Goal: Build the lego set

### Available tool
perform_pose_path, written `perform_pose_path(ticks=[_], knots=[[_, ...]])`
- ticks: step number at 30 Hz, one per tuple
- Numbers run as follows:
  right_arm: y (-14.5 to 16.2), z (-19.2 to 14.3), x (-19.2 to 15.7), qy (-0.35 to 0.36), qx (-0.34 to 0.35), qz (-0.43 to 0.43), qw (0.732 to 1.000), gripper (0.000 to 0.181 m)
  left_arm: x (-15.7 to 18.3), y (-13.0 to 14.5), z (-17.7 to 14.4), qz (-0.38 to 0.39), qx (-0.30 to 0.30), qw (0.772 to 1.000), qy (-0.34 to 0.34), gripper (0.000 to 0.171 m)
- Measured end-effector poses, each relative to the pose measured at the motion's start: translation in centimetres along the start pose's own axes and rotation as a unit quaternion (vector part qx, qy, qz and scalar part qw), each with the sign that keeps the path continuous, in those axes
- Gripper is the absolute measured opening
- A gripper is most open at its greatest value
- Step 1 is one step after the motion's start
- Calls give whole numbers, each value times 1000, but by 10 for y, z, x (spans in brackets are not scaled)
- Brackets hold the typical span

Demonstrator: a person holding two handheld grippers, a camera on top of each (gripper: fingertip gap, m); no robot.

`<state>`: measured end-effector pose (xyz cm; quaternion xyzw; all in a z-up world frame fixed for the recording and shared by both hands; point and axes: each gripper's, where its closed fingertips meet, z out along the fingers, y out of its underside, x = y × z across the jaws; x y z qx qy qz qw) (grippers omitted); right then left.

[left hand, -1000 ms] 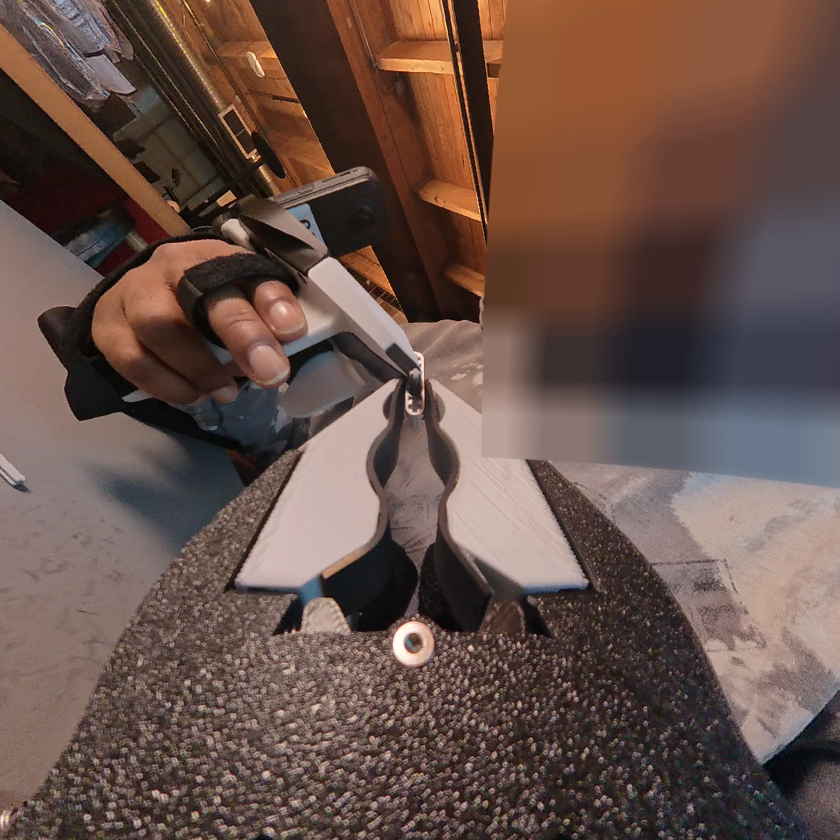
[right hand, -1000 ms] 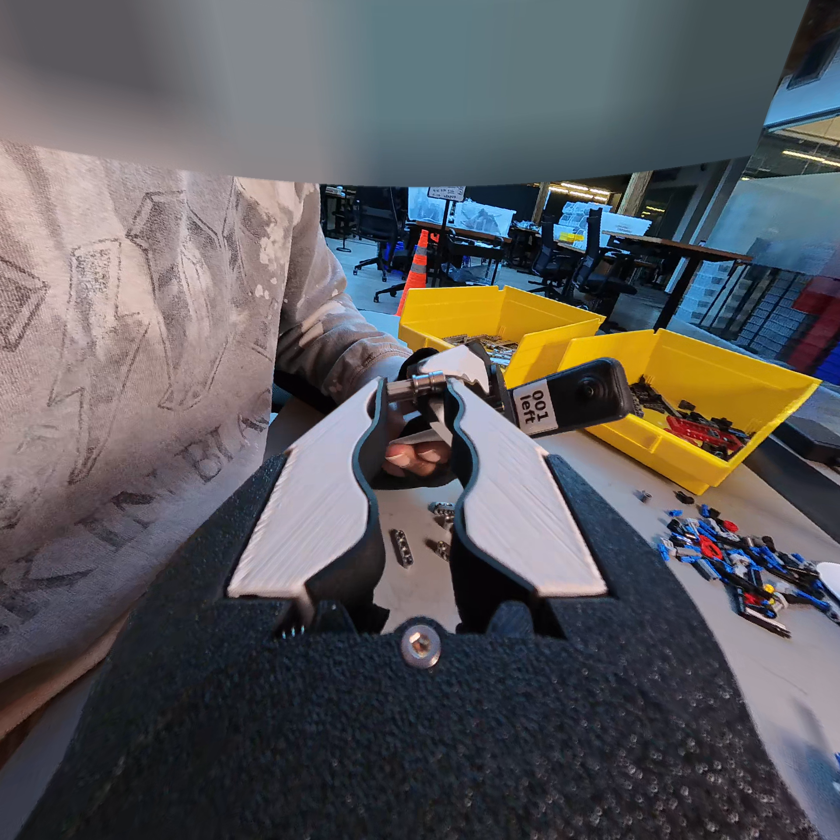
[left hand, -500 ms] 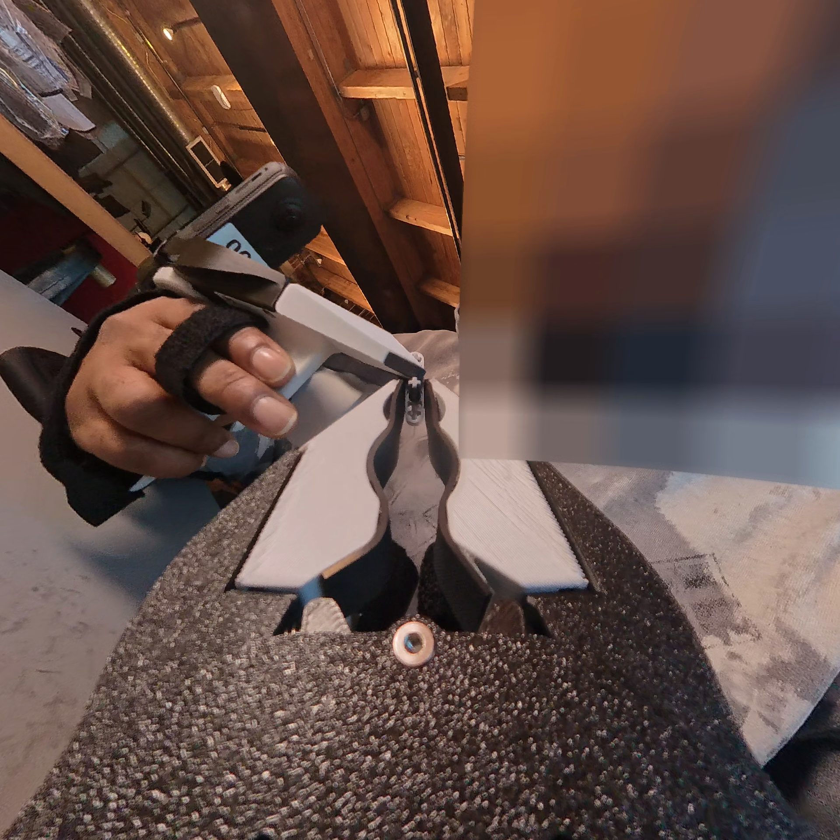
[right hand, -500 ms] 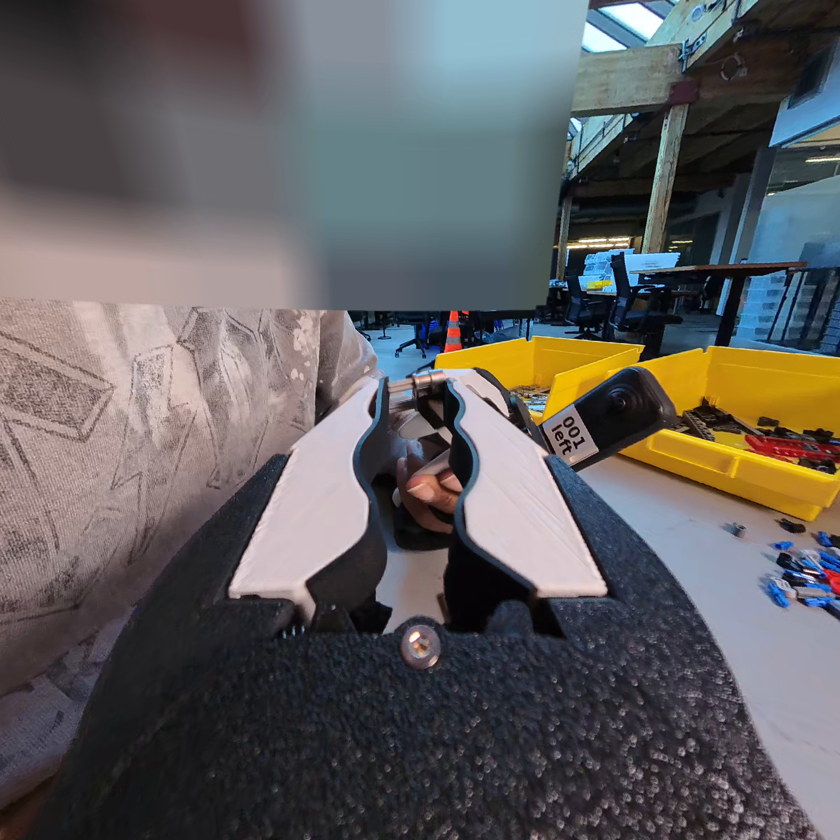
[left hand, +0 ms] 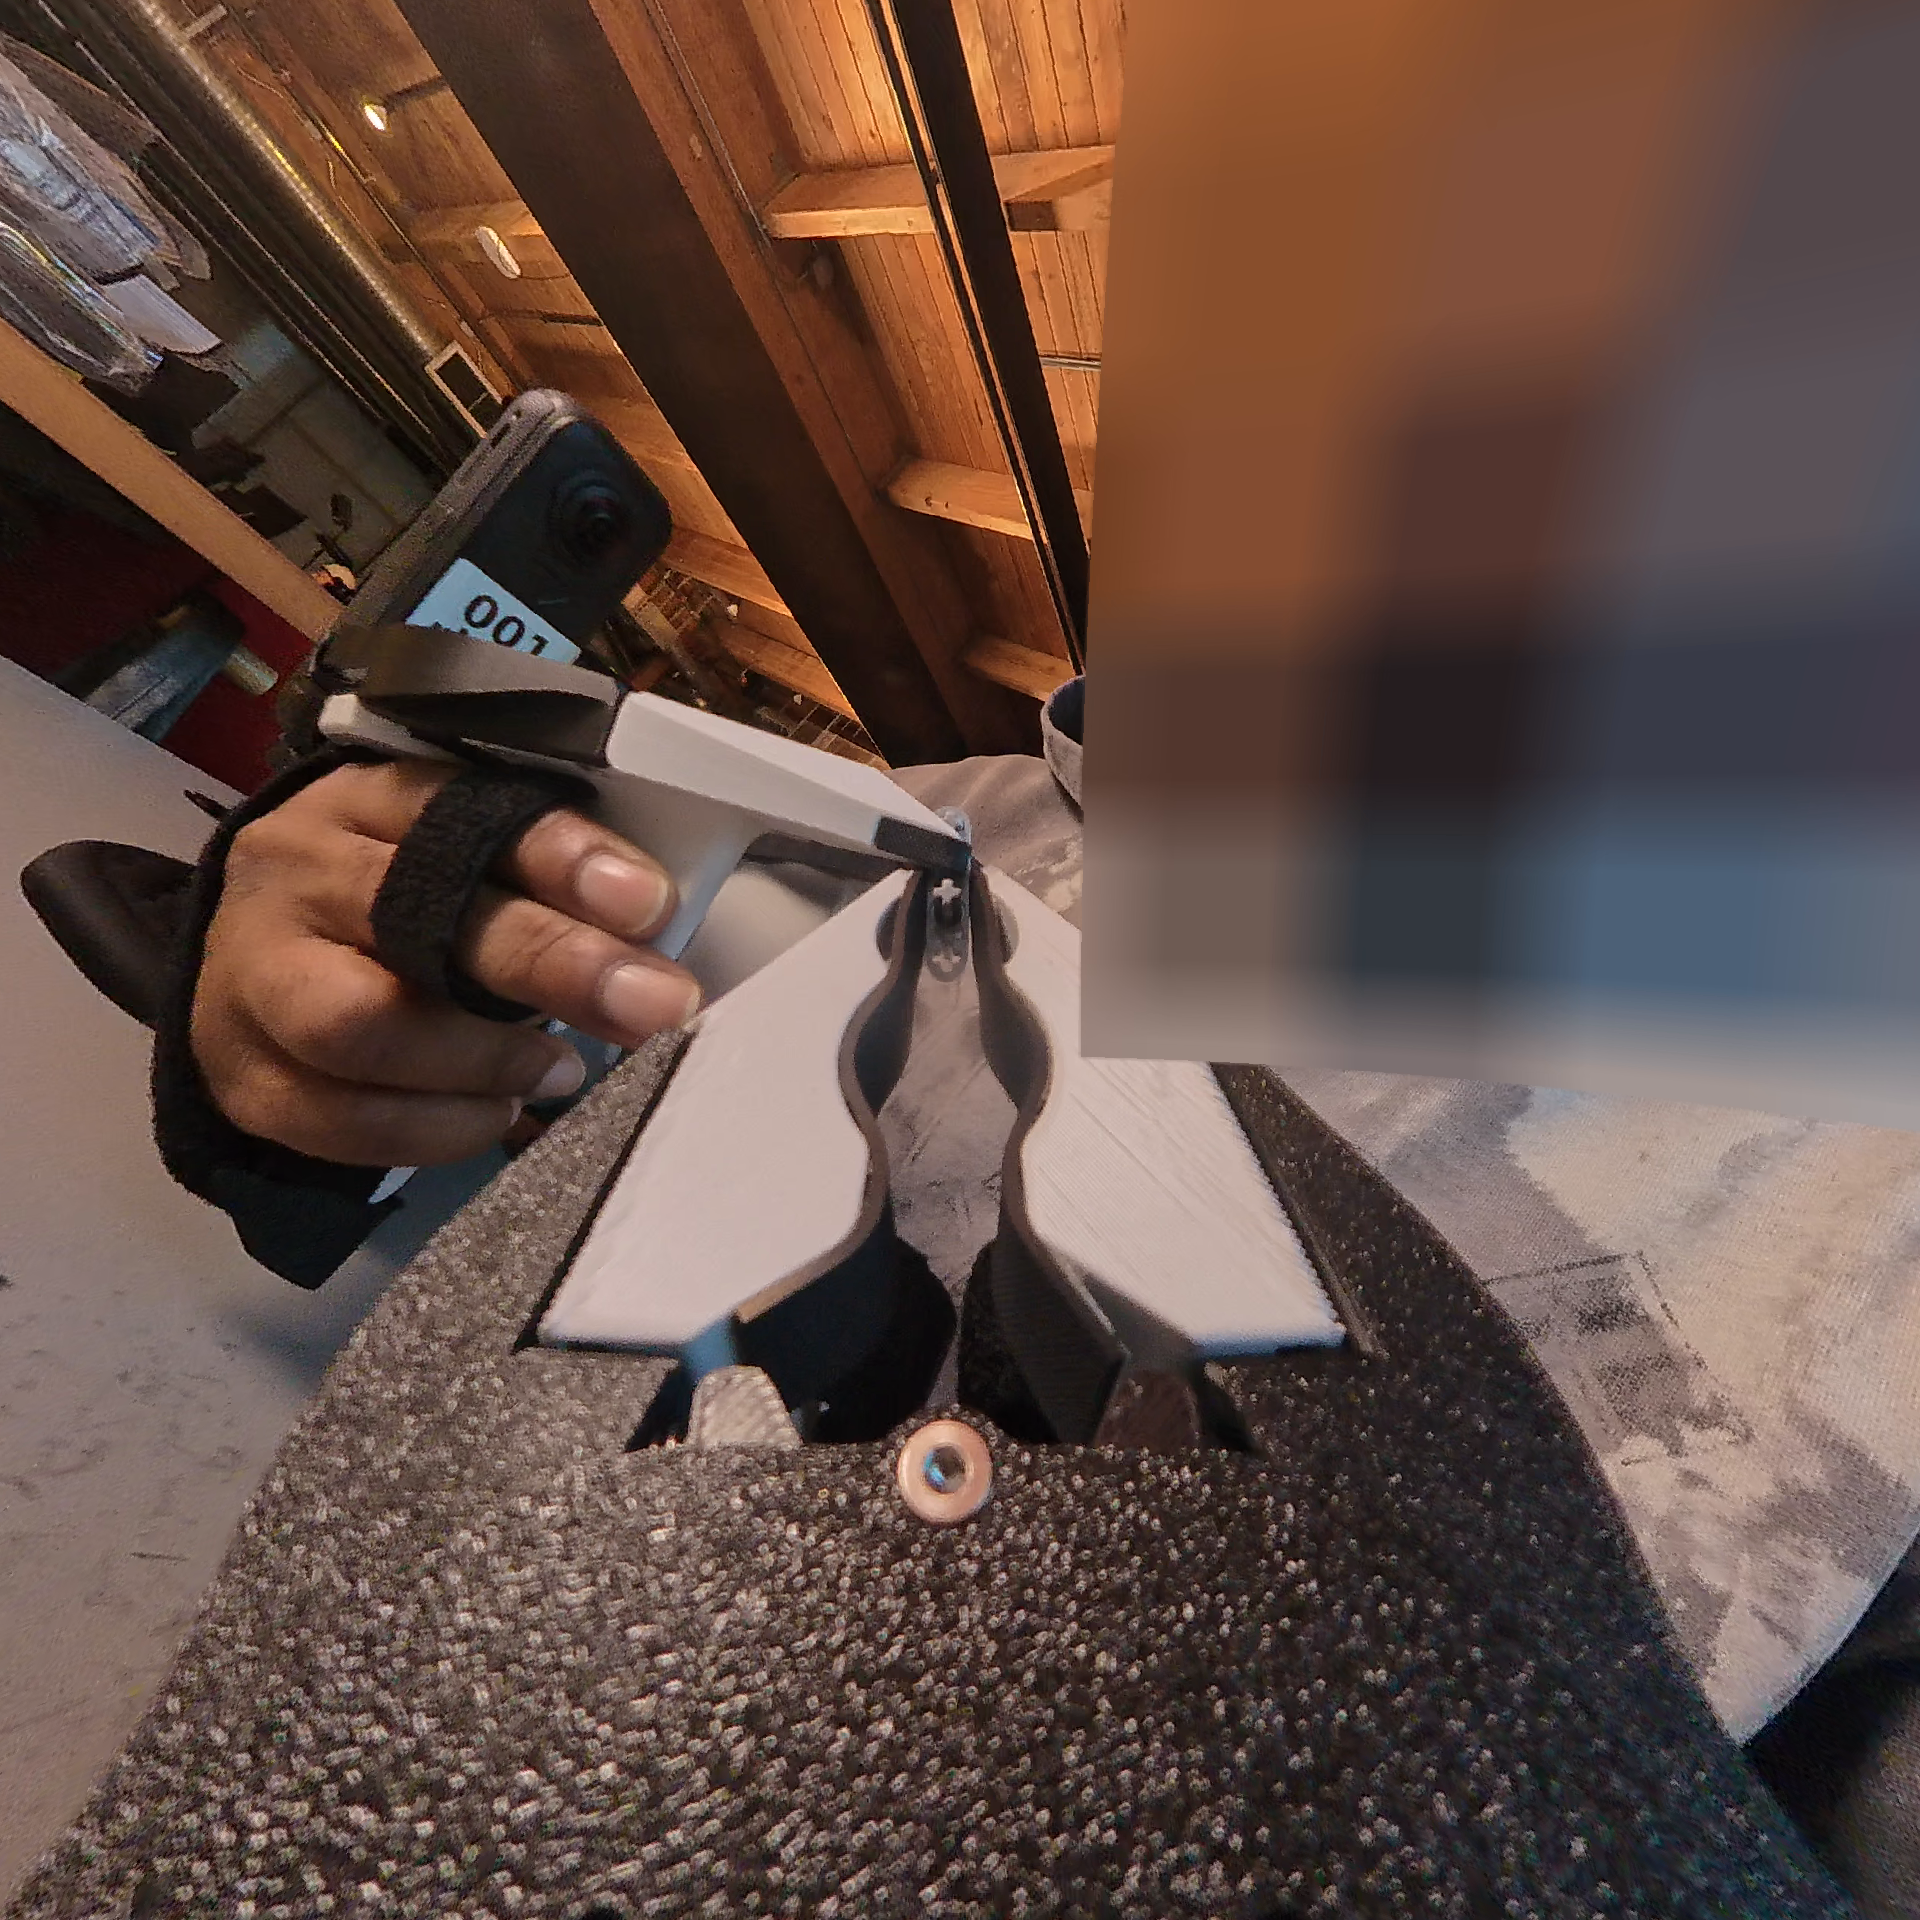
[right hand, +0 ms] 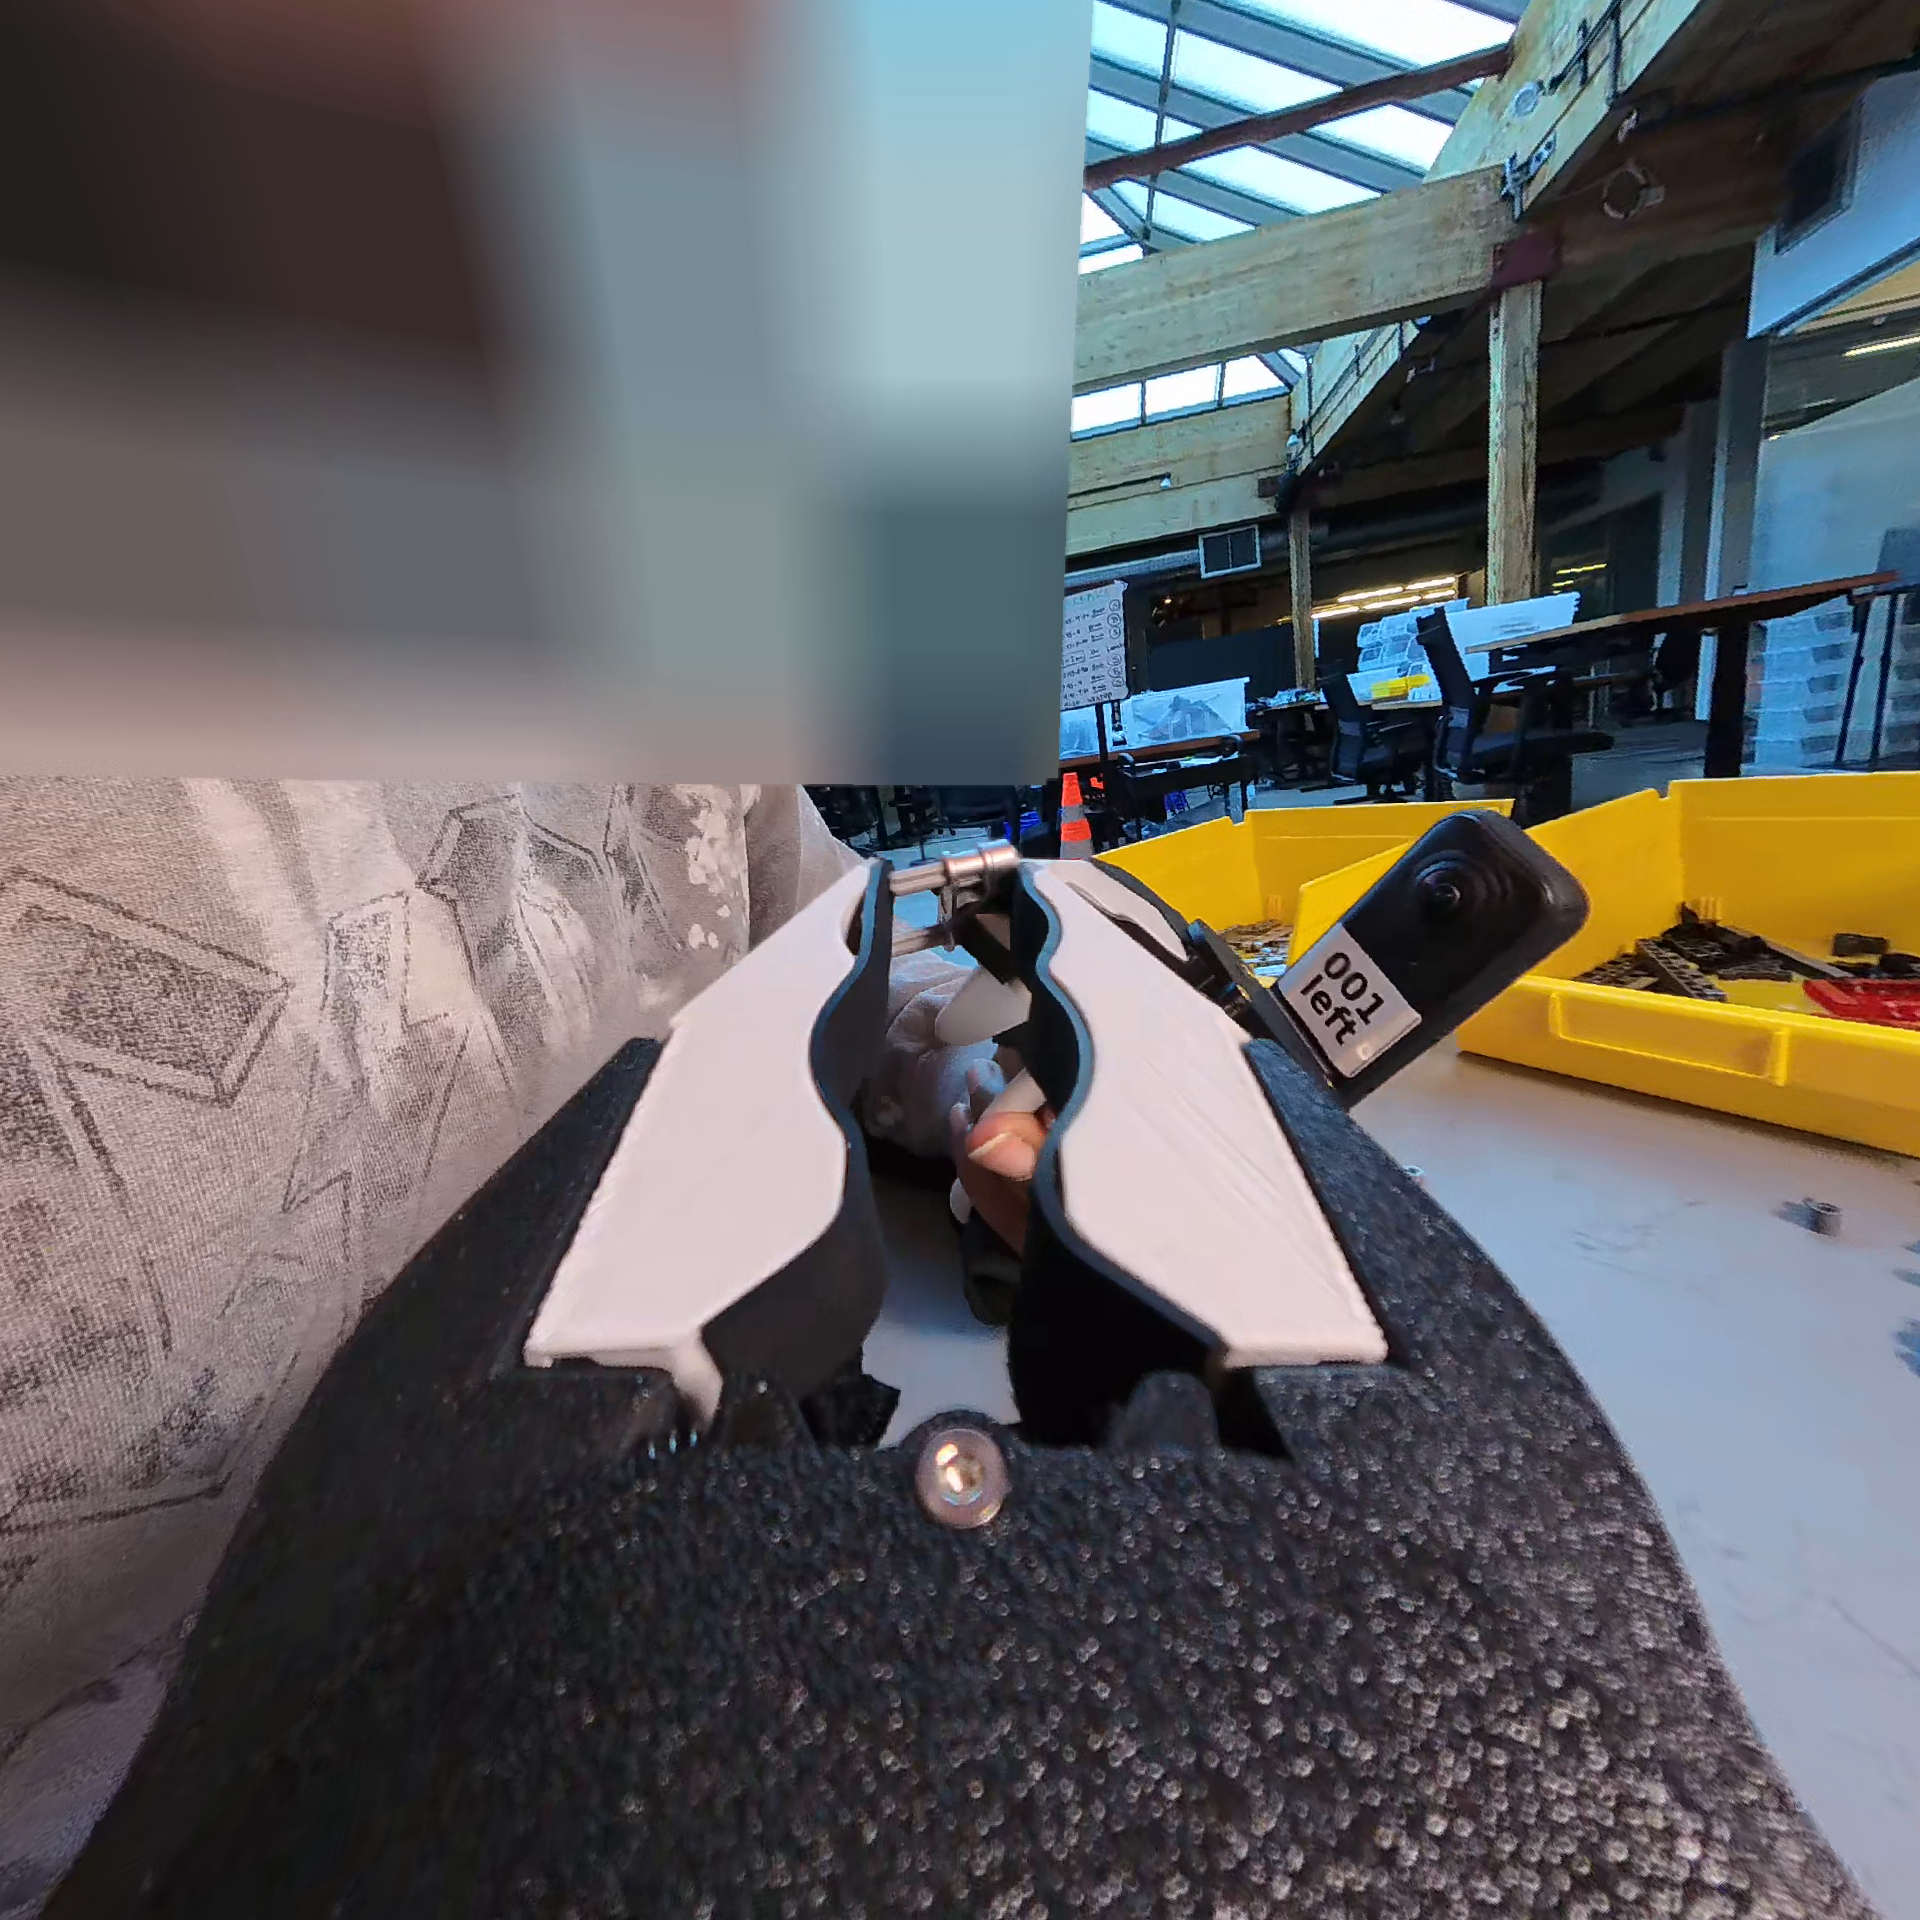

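Observation:
In the left wrist view my left gripper is shut on a small black piece with a cross-shaped hole, pinched at the very tips. My right gripper comes in from the left, held by a hand, and its tip touches the top of that piece. In the right wrist view my right gripper is shut on a short grey pin that lies crosswise between its tips. The left gripper meets it from the right. Both are held in the air close to a person's torso.
A grey table lies below and to the right. Two yellow bins with small parts stand on it. One loose small part lies on the table. An orange cone, desks and chairs are far behind. The grippers are tip to tip, or close to it.
Both grippers have risen and tilted upward together, tips still touching. The table and loose parts have dropped out of the right wrist view. The right gripper now lies more level.

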<state>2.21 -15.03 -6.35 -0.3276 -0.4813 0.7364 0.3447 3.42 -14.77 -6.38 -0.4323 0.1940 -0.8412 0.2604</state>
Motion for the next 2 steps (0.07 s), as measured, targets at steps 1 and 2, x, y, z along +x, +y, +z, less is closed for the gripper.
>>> perform_pose_path(ticks=[1,2], knots=[[0,0,1,4,-1,-2,1000,19,0,-1,-1,-4,3,1000,1,5],[0,0,2,10,-2,-7,1000,19,-1,-2,-1,-10,6,1000,2,5]])
